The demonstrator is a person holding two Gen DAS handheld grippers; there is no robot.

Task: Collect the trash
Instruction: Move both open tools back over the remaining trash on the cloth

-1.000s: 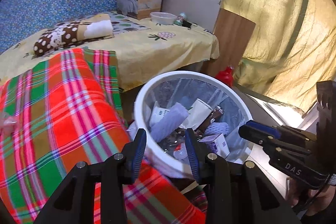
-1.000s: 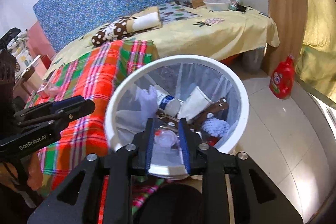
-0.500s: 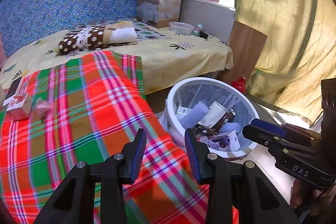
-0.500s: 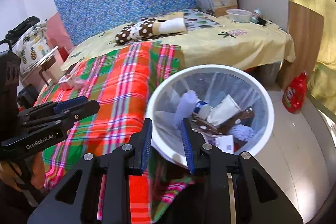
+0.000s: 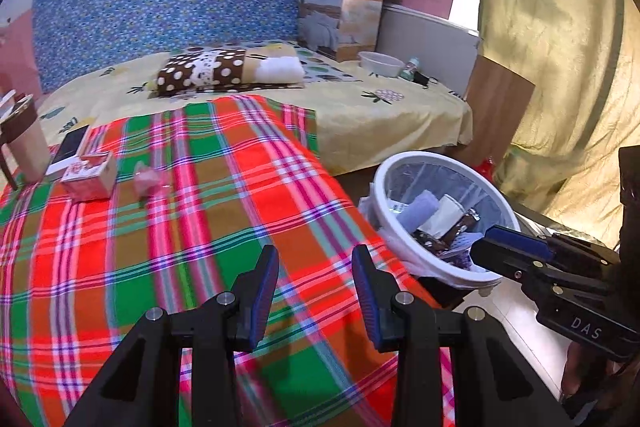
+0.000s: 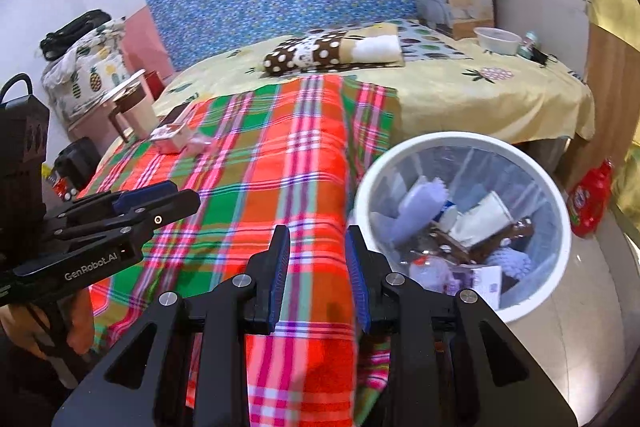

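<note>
A bedroom: a bed under a yellow sheet (image 5: 384, 115) fills the upper half of both views, with a red and green plaid blanket (image 5: 192, 235) spread over its near part. The white trash bin (image 6: 372, 183), lined with a clear bag and holding wrappers, a bottle and paper, stands on the floor against the blanket's edge, at the right of both frames. On the blanket at the left of the left wrist view lie a small pink wrapper (image 5: 146, 181) and, just beside it, a small red and white box (image 5: 90, 176). The left gripper (image 5: 314, 269) points down over the blanket at lower centre, jaws apart with nothing between them. The right gripper (image 6: 318, 251) slants down likewise over the blanket's edge beside the bin, jaws apart and empty. In the right wrist view a hand (image 6: 78, 323) at lower left grasps the left gripper's handle.
</note>
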